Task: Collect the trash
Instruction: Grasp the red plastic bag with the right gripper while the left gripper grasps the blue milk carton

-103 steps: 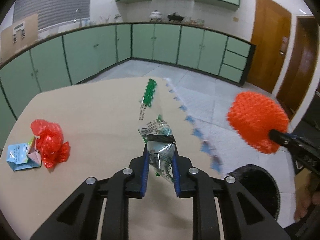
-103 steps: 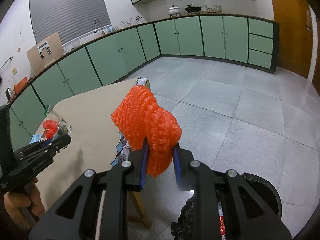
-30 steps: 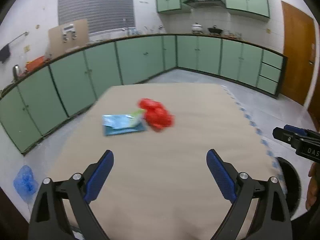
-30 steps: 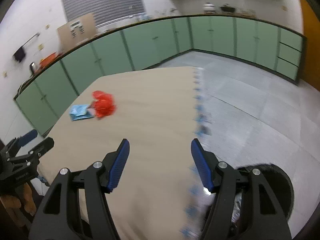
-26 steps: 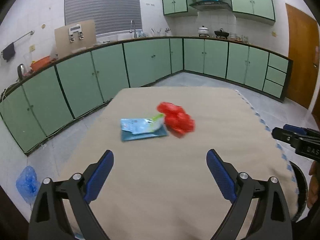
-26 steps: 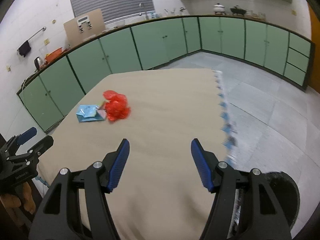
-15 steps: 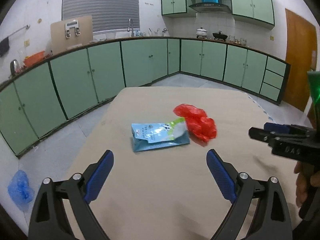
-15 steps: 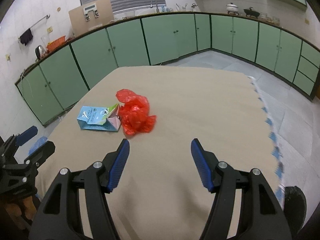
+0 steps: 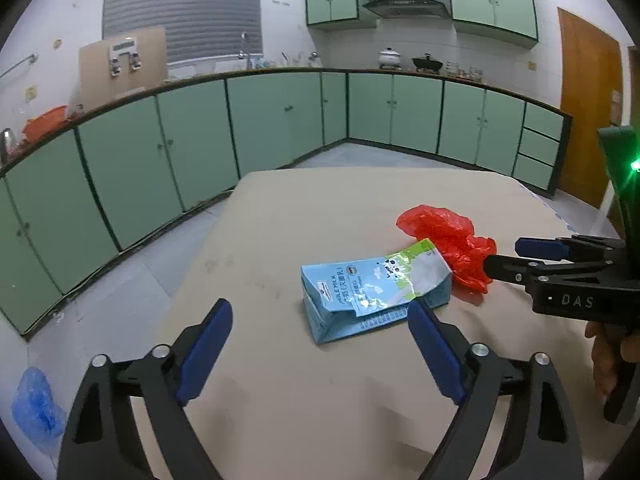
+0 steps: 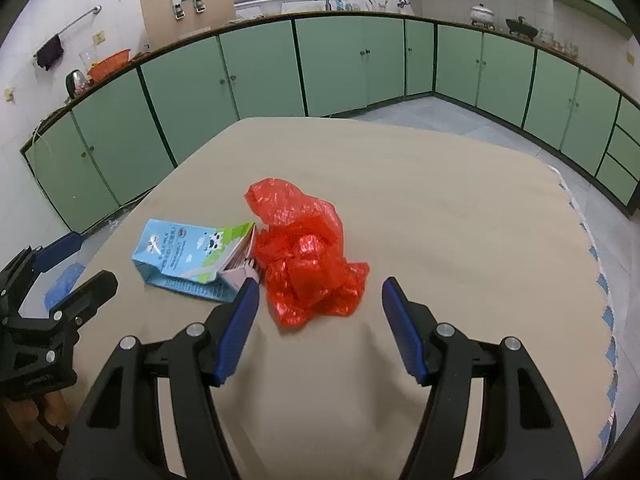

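Note:
A flattened blue and green milk carton [image 9: 372, 292] lies on the beige table [image 9: 320, 208], touching a crumpled red plastic bag [image 9: 448, 236]. My left gripper [image 9: 320, 312] is open and empty, just short of the carton. My right gripper [image 10: 316, 292] is open and empty, its fingers either side of the near edge of the red bag [image 10: 308, 264]. The carton [image 10: 192, 256] lies left of the bag in the right wrist view. Each gripper shows in the other's view: the right gripper [image 9: 516, 258] at the right, the left gripper [image 10: 76, 258] at the left.
Green kitchen cabinets [image 9: 280, 120] run along the walls behind the table. A blue bag [image 9: 34, 400] lies on the floor at the left. The table's scalloped right edge [image 10: 600, 272] drops to the tiled floor. A wooden door [image 9: 588, 108] stands at the right.
Both grippers dropped their earlier trash, opened, and turned back to the table. They have moved closer to the carton and the red bag.

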The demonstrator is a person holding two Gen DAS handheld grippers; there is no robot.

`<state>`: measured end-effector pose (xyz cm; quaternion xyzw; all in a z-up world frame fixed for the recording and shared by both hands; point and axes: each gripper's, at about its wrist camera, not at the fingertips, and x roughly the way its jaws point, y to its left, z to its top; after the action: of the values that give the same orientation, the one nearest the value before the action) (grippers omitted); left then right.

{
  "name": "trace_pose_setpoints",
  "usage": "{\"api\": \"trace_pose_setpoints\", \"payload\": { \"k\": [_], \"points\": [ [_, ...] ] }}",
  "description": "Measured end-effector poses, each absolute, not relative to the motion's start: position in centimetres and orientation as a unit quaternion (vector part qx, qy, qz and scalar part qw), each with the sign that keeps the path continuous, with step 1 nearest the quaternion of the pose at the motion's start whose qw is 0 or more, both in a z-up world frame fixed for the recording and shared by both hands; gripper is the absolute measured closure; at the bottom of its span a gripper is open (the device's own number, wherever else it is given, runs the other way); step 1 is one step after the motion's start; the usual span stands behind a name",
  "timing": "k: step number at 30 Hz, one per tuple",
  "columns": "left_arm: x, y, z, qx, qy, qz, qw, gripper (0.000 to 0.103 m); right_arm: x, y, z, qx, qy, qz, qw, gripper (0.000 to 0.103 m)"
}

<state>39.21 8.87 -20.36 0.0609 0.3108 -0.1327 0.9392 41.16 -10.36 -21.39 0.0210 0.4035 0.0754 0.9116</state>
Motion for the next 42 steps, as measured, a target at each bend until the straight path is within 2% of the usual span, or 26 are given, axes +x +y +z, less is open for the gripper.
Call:
{"api": "trace_pose_setpoints", "payload": {
  "k": [3,8,9,10,12,16,24,28,30,32,35,42],
  "points": [
    [40.2,9.0,-21.1,0.068,0.323,-0.144,0.933,0.023,41.8,-10.1,-21.4,0.017,0.405,0.073,0.911,0.041],
    [41.0,8.6,-21.5,0.083,0.335,-0.176,0.922,0.023,42.9,-9.8,-21.9,0.018,0.416,0.069,0.907,0.041],
    [41.3,8.7,-21.5,0.082,0.338,-0.183,0.92,0.023,43.1,-9.7,-22.1,0.017,0.42,0.071,0.905,0.046],
    [41.5,8.9,-21.6,0.08,0.341,-0.187,0.918,0.023,43.2,-9.6,-22.3,0.016,0.426,0.076,0.902,0.059],
    [42.1,9.1,-21.6,0.079,0.346,-0.194,0.915,0.023,43.5,-9.3,-22.7,0.012,0.438,0.087,0.895,0.074],
    [43.1,9.2,-21.7,0.084,0.351,-0.199,0.911,0.023,42.7,-9.5,-22.4,0.008,0.43,0.095,0.898,0.087],
    [45.7,8.8,-22.7,0.073,0.386,-0.189,0.9,0.024,40.5,-11.9,-21.4,0.032,0.426,0.086,0.9,0.088],
    [45.4,8.1,-23.0,0.066,0.408,-0.203,0.888,0.038,40.0,-12.6,-20.8,0.036,0.422,0.08,0.902,0.087],
    [44.7,7.7,-23.1,0.06,0.416,-0.213,0.882,0.039,39.5,-13.1,-20.5,0.04,0.42,0.079,0.903,0.087],
    [43.7,6.9,-23.5,0.07,0.426,-0.221,0.875,0.045,39.0,-13.4,-20.3,0.042,0.417,0.078,0.905,0.087],
    [42.2,5.8,-23.7,0.102,0.414,-0.225,0.876,0.045,38.3,-13.7,-19.8,0.042,0.412,0.076,0.907,0.087],
    [41.8,5.9,-22.9,0.101,0.398,-0.219,0.885,0.043,37.3,-14.8,-18.9,0.048,0.406,0.071,0.91,0.087]
  ]
}}
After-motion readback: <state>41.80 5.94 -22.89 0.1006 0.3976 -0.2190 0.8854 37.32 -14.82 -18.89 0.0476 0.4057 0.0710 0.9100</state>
